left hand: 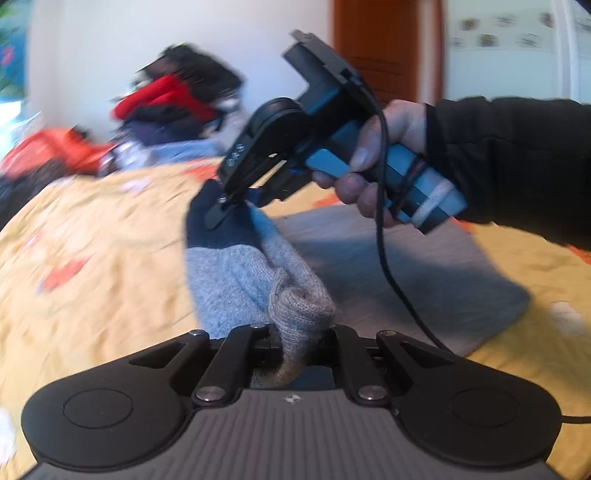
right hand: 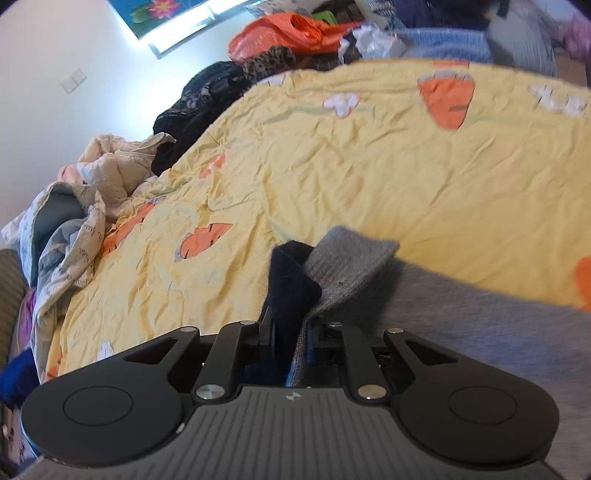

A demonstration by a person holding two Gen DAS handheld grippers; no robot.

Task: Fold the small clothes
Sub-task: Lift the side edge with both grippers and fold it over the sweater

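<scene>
Yellow bedspread (right hand: pixel 369 166); knit sock (left hand: pixel 236 273), soft, light, limp; left gripper (left hand: pixel 295 339) clamped on toe, right gripper (left hand: pixel 236 201) clamped on navy cuff.

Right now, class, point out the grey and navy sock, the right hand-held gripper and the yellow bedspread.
sock (left hand: pixel 229 273), left wrist view, its grey middle.
right hand-held gripper (left hand: pixel 227 206), left wrist view, fingertips clamping the navy end.
yellow bedspread (right hand: pixel 369 177), right wrist view, bare cloth.

A bed (right hand: pixel 369 166) under a yellow carrot-print cover, white wall (right hand: pixel 74 55) behind (bright window (right hand: pixel 192 22) above), brown wooden door (left hand: pixel 384 48).
</scene>
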